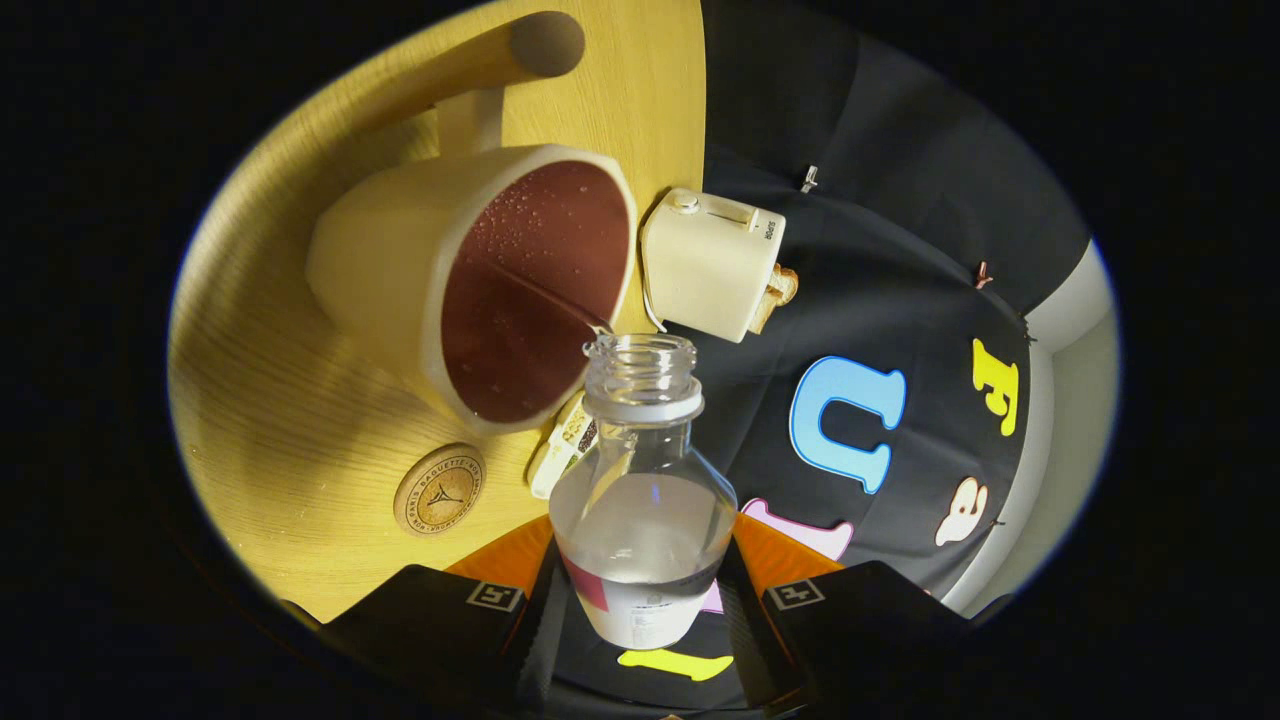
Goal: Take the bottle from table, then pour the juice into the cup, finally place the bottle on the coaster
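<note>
My gripper (642,585) is shut on a clear plastic bottle (642,500), one finger on each side of its body. The bottle has no cap and holds some clear liquid. The whole view is rolled, so the bottle is tipped over. Its open mouth (641,352) sits at the rim of a cream cup (470,285) with a dark red-brown inside. A thin stream runs from the mouth into the cup. Droplets cling to the cup's inner wall. A round cork coaster (440,490) lies on the wooden table (270,400), beside the cup and just ahead of the left finger.
A cream toaster (712,262) with a slice of toast stands beyond the cup at the table's edge. A small white packet (562,450) lies between cup and bottle. A wooden peg-like handle (500,55) lies beyond the cup. The black cloth wall lies past the table.
</note>
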{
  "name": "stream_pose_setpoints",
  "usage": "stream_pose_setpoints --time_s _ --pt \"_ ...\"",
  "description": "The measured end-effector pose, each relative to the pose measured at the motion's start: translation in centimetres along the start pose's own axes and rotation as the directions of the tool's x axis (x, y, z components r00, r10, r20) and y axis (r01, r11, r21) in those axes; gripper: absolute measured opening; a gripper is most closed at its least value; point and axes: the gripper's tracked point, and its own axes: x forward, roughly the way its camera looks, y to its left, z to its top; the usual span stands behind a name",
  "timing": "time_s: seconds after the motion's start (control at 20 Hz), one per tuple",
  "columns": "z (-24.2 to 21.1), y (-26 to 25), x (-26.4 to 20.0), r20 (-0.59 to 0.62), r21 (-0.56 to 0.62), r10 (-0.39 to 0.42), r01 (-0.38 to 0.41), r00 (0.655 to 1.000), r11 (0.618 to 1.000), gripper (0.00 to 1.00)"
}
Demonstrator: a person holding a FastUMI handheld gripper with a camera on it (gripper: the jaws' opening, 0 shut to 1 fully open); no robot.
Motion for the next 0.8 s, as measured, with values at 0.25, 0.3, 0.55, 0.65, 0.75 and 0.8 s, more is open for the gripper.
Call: stream_pose_setpoints --time_s 0.25,0.3,0.55,0.65,0.75,0.8 --pt "0.3 -0.2 0.1 0.022 -0.025 -0.003 0.003 1.0 1.0 0.73" --pt "0.2 -0.2 0.2 0.023 -0.029 -0.003 0.004 1.0 1.0 0.73" --pt "-0.3 -0.8 0.6 0.035 -0.078 -0.009 0.012 0.999 0.997 0.73" --pt "-0.3 -1.3 1.0 0.047 -0.098 -0.013 0.017 0.999 0.995 0.73" --pt "-0.8 -1.7 1.0 0.047 -0.109 -0.017 0.022 0.999 0.994 0.73" --pt "-0.9 -1.7 1.0 0.049 -0.115 -0.016 0.022 0.999 0.993 0.73"
